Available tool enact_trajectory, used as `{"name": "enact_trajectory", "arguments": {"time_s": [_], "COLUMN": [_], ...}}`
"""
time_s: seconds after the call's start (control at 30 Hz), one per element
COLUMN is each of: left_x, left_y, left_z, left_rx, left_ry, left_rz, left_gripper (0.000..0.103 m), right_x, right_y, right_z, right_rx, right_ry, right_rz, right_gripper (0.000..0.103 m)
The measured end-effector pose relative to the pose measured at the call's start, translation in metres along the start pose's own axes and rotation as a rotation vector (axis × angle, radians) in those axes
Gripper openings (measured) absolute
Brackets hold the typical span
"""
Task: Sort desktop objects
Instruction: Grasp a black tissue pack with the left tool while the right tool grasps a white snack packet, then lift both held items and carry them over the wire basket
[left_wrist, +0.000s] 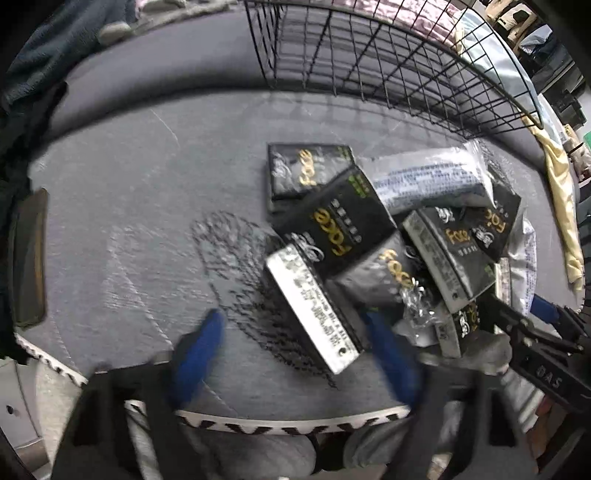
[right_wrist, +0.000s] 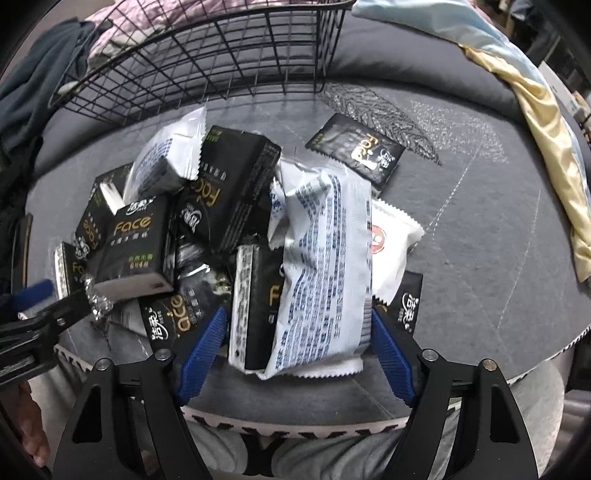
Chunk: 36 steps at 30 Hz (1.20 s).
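A pile of black "Face" tissue packs (left_wrist: 347, 225) (right_wrist: 136, 240) and white wet-wipe packets (left_wrist: 428, 177) (right_wrist: 325, 266) lies on a grey mat. My left gripper (left_wrist: 295, 332) is open, its blue fingertips either side of a black pack with a white printed edge (left_wrist: 314, 302), not closed on it. My right gripper (right_wrist: 295, 332) is open, its blue fingers flanking the large white packet and a black pack (right_wrist: 255, 306) under it. The right gripper also shows at the right edge of the left wrist view (left_wrist: 532, 332). The left gripper shows at the left edge of the right wrist view (right_wrist: 40, 314).
A black wire basket (left_wrist: 369, 55) (right_wrist: 207, 59) stands behind the pile. One black pack (right_wrist: 358, 147) lies apart at the back right. A yellow and pale blue cloth (right_wrist: 535, 129) lies at the right. A dark flat object (left_wrist: 29, 258) lies at the mat's left edge.
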<state>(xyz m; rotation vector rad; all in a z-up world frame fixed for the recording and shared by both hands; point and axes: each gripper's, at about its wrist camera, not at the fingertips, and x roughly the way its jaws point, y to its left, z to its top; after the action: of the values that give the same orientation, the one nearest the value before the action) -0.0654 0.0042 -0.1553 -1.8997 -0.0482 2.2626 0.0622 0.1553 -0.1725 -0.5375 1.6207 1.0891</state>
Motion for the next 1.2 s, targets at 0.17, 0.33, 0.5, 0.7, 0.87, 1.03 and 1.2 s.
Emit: {"name": "enact_trajectory", "arguments": {"time_s": [0.17, 0.33, 0.5, 0.7, 0.87, 1.03, 1.2], "left_x": [-0.005, -0.014, -0.039, -0.076, -0.107, -0.128, -0.144], "left_y": [0.000, 0.000, -0.008, -0.021, -0.025, -0.028, -0.034], "left_z": [-0.001, -0.006, -0.007, 0.005, 0.013, 0.022, 0.032], "left_rx": [0.018, 0.038, 0.063, 0.090, 0.108, 0.116, 0.136], "left_ry": [-0.001, -0.018, -0.063, -0.140, -0.203, -0.255, -0.300], "left_rz": [0.041, 0.063, 0.086, 0.093, 0.091, 0.077, 0.082], "left_gripper": [0.025, 0.021, 0.020, 0.020, 0.020, 0.020, 0.020], "right_x": [-0.001, -0.005, -0.020, -0.056, -0.086, -0.114, -0.137], "right_y": [-0.002, -0.005, -0.003, 0.001, 0.009, 0.019, 0.026], "right_z": [0.000, -0.003, -0.004, 0.002, 0.009, 0.016, 0.032], "right_rx": [0.011, 0.028, 0.044, 0.036, 0.031, 0.018, -0.004], "right_ry": [0.016, 0.018, 0.009, -0.054, -0.106, -0.156, -0.207], "right_rz": [0.011, 0.022, 0.044, 0.061, 0.081, 0.093, 0.116], "right_gripper": [0.044, 0.039, 0.037, 0.033, 0.033, 0.033, 0.033]}}
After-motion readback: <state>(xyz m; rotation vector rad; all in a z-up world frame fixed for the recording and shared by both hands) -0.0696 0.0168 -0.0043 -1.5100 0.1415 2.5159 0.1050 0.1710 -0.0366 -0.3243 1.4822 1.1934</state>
